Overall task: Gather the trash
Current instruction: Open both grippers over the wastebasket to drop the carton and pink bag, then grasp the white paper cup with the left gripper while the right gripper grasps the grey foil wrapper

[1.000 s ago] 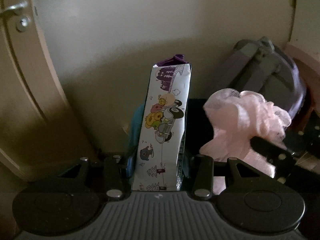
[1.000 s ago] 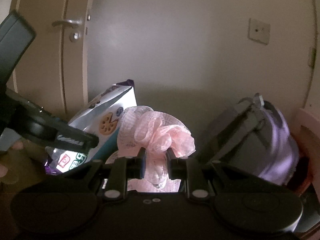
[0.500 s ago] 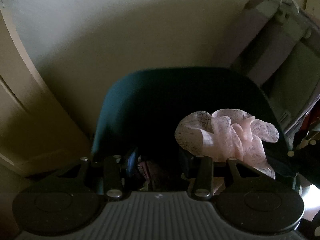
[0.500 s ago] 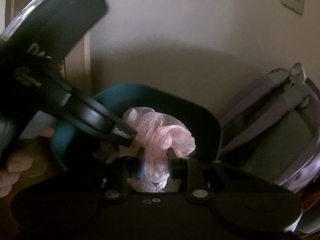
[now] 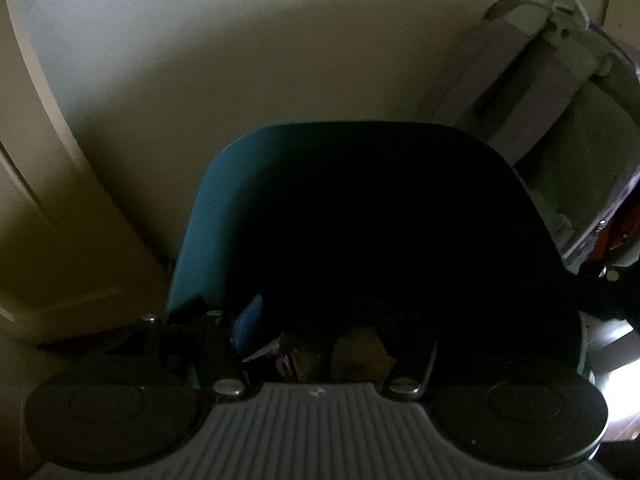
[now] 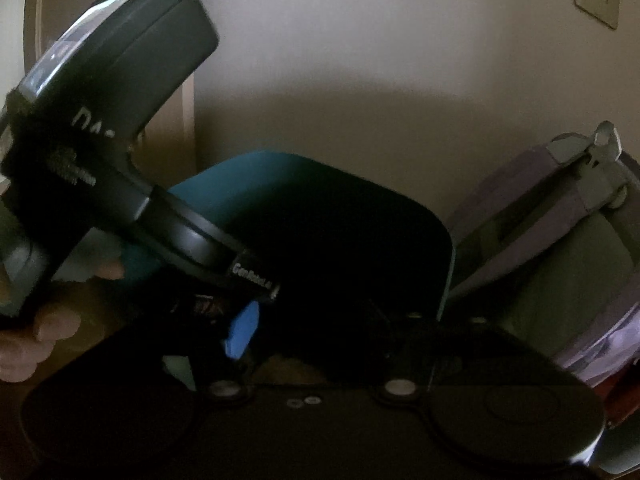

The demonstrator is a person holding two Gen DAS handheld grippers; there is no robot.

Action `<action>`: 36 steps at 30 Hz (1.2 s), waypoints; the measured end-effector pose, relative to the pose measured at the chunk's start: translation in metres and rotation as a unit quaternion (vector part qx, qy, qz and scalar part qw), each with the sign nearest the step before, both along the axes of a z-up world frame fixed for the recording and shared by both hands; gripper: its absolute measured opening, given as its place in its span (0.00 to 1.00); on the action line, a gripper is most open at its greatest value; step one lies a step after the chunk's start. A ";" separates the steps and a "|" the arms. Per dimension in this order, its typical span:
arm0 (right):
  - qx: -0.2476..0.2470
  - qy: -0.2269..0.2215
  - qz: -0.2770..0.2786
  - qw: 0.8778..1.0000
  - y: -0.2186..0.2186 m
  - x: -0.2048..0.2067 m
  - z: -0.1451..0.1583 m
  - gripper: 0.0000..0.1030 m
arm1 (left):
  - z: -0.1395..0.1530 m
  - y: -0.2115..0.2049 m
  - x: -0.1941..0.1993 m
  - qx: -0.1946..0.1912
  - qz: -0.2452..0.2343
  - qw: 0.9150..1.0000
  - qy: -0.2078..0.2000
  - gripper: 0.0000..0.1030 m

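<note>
A teal bin (image 5: 208, 208) fills the left wrist view, and its inside is almost black. My left gripper (image 5: 332, 332) hangs over the bin mouth with its jaws opening and nothing between them. Wrapper scraps (image 5: 280, 356) lie dim just below its fingers. In the right wrist view my right gripper (image 6: 320, 332) also points into the bin (image 6: 248, 168). Its jaws are opening too, with only one blue pad (image 6: 240, 336) showing and no object in the gap. The pink netting is hidden in the dark.
A lilac and grey backpack (image 5: 560, 92) leans on the wall right of the bin, also in the right wrist view (image 6: 560, 232). A door frame (image 5: 40, 200) stands to the left. The left tool's dark housing (image 6: 120, 92) and a person's hand (image 6: 40, 332) fill the right view's left side.
Both grippers came down over the bin. The left let go of the printed snack packet and the right let go of the pink netting. Both pairs of jaws now stand apart.
</note>
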State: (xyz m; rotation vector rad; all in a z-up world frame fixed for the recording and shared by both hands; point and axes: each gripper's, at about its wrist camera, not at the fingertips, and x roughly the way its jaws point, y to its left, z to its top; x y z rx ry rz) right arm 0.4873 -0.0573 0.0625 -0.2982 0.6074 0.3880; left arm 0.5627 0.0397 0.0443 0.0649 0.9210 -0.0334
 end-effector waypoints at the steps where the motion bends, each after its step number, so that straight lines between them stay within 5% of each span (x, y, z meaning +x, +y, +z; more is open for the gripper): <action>1: 0.000 -0.002 0.001 1.000 0.000 -0.005 0.004 0.58 | 0.003 0.000 -0.005 -0.002 0.001 1.000 -0.003 0.59; 12: 0.002 -0.029 0.002 1.000 -0.004 -0.062 0.039 0.67 | 0.041 0.004 -0.062 -0.011 0.000 0.999 -0.044 0.75; 21: 0.020 -0.041 0.001 0.999 -0.013 -0.121 0.060 0.79 | 0.069 0.001 -0.138 -0.003 -0.010 0.998 -0.064 0.76; 36: 0.039 -0.030 -0.003 0.999 -0.034 -0.194 0.050 0.92 | 0.049 0.020 -0.254 -0.004 -0.031 0.996 -0.084 0.79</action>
